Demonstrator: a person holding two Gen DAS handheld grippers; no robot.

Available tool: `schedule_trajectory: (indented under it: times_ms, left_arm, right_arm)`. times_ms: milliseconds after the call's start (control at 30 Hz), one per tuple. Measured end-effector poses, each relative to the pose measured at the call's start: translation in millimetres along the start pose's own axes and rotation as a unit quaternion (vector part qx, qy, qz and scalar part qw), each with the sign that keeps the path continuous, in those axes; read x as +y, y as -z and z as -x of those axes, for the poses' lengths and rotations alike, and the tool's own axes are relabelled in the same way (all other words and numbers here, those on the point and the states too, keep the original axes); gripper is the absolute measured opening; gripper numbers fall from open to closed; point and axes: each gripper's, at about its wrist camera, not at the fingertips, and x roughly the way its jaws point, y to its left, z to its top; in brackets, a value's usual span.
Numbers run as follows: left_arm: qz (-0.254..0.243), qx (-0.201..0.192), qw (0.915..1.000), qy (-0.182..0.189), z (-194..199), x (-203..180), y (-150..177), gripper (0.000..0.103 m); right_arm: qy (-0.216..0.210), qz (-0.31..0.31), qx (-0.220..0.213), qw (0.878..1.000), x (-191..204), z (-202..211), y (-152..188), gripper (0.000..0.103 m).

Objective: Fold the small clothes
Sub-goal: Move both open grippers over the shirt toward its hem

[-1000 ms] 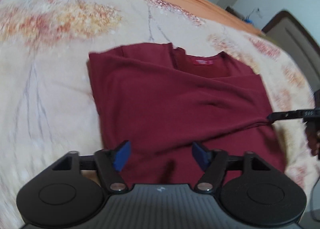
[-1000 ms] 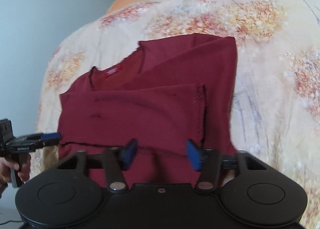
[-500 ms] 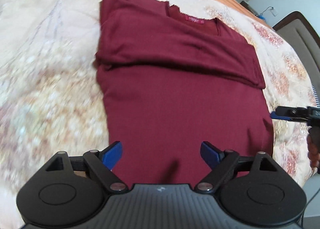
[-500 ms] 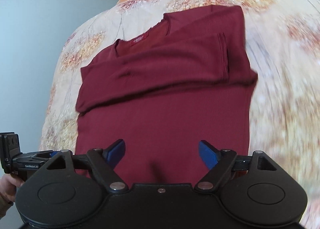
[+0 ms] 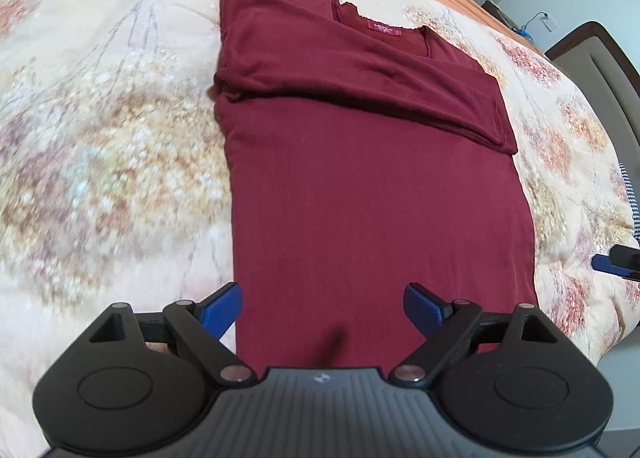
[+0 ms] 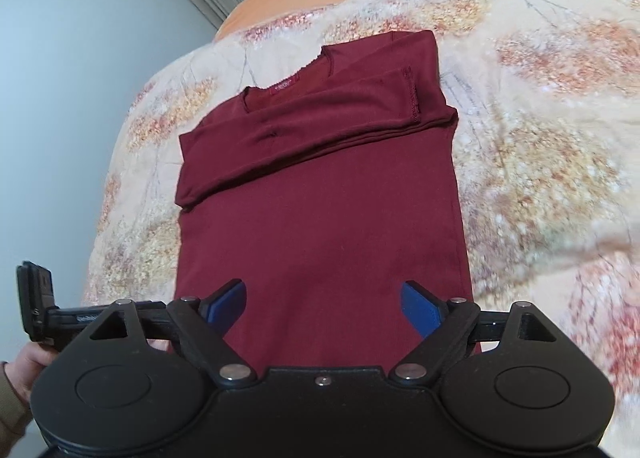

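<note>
Ahead, maroon shirt lies flat; left hand-held gripper spread above hem.

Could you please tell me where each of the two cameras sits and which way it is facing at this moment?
Left wrist: sits on the open left gripper, looking along the dark red long-sleeved shirt toward its collar; the right gripper's blue fingertip shows at the right edge.
Right wrist: sits on the open right gripper, facing the same collar; the left gripper's bar and the left hand show at the left.
Both share the shirt on the floral bedspread.
</note>
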Motion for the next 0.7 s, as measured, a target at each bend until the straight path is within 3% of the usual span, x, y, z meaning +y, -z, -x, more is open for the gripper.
schedule_trajectory:
  times_ms: [133, 267, 433, 567, 700]
  left_arm:
    - [0.027, -0.025, 0.9993, 0.004, 17, 2, 21, 0.091]
    - [0.053, -0.036, 0.9979, -0.016, 28, 7, 52, 0.091]
    - [0.049, -0.025, 0.9976, -0.042, 25, 13, 98, 0.084]
    - [0.069, -0.006, 0.9971, -0.033, 13, 18, 128, 0.076]
    - [0.059, -0.025, 0.9967, -0.049, 13, 13, 136, 0.075]
  right_arm:
    - [-0.014, 0.013, -0.002, 1.0, 2, 13, 3, 0.087]
    - [-0.014, 0.027, 0.006, 1.0, -2, 22, 7, 0.087]
    - [-0.023, 0.03, 0.007, 0.999, -20, 41, 18, 0.087]
    - [-0.017, 0.032, 0.016, 0.999, -39, 52, 29, 0.087]
    - [-0.011, 0.045, 0.021, 0.999, -52, 61, 42, 0.087]
